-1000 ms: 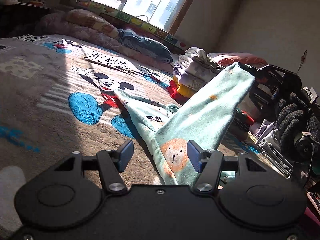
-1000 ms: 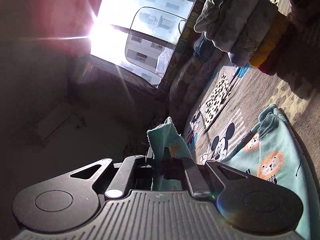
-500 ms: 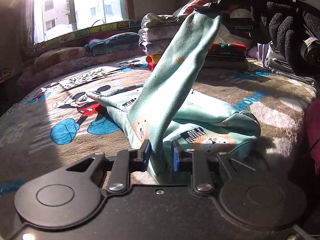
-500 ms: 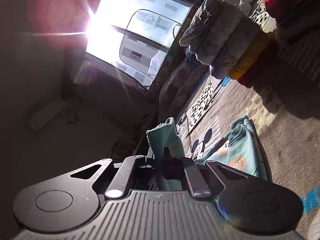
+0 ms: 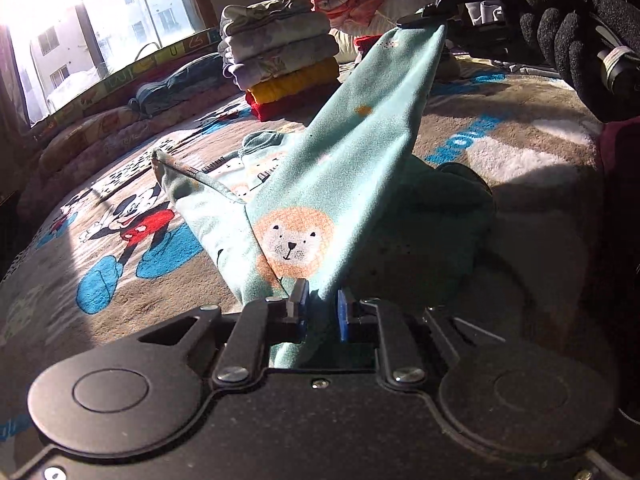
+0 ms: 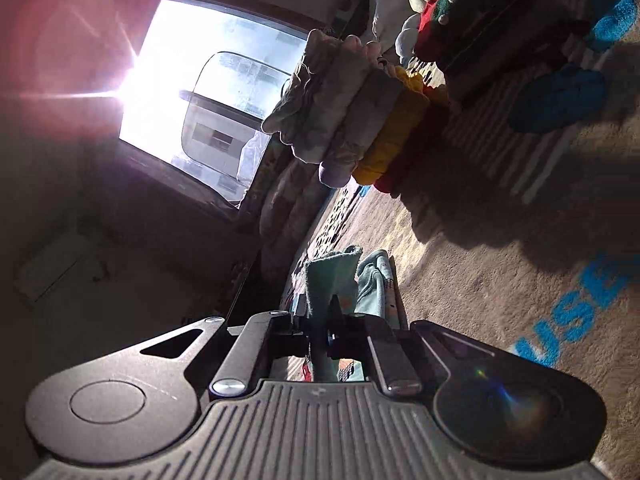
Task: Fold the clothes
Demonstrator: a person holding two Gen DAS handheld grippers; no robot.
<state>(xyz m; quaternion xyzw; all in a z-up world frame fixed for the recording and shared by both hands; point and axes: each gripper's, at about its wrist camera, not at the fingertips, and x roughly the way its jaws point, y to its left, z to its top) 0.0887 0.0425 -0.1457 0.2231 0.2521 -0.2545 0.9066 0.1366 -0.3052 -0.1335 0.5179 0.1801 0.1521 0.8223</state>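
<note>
Tongs on the left are pinched on the near end of a mint-green garment with lion faces printed on it, low down, just over the blanket that covers the bed. Up and away from them, the right tongs, held in a dark gloved hand, are pressed together on the far end of the same strip of cloth; the right wrist view shows that end poking up between the right tongs.

So the cloth runs as one taut band between the two grips, its long axis slanting from low and near at the left to high and farther off at the right. The rest of the garment lies bunched on the blanket beneath this band, spreading toward the cartoon mouse print on one side and into shadow on the other.

That slope is what the coming fold seems to turn on. The high right end would need to come down and across over the body of the garment, while the left grip, nearer the bed, serves as the anchor. A stack of folded clothes sits farther back on the bed, well apart from the garment, likely the place it will end up.
</note>
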